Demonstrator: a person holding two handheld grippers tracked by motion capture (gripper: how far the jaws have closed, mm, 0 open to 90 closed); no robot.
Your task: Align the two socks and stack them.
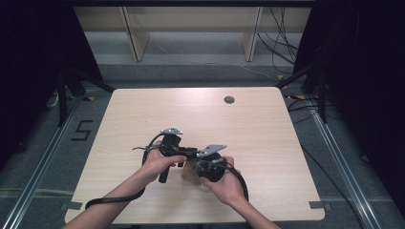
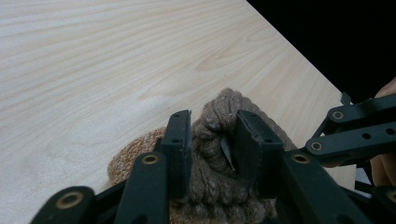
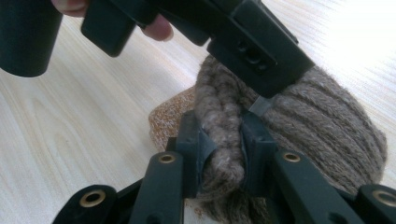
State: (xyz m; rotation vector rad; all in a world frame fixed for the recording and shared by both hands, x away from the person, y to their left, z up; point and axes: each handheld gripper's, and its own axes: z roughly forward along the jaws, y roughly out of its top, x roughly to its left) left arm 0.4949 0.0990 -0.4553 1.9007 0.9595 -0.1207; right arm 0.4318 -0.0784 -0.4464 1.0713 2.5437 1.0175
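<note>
High view is showing both hands meeting near the front middle of the table [image 1: 267,124], the left gripper [image 1: 187,153] and the right gripper [image 1: 203,168] crowding over a small brown sock [image 1: 190,172] that is lying on the wood between them. Left gripper view is giving the close look: its jaws are standing nearly shut, pinching a bunched ribbed fold of the sock [image 2: 219,135] and pulling it up off the table, with an orange-flecked part [image 2: 133,151] lying flat below. Right gripper view is showing its own jaws closed to a narrow gap on another ridge of the sock [image 3: 224,140], while the left gripper's black body is hanging right above and touching the knit.

Judging from this, the step in hand is a two-handed grip on the sock, likely for folding or turning it. The next move is calling for both pinches to be holding firm while the grippers are parting or rolling without colliding, since they are sitting almost against each other.

Only the gripper views are revealing the ribbed texture, the small tag between the jaws and how tightly each pair is biting; the high view is giving the sock's place on the table and how the arms are lying
</note>
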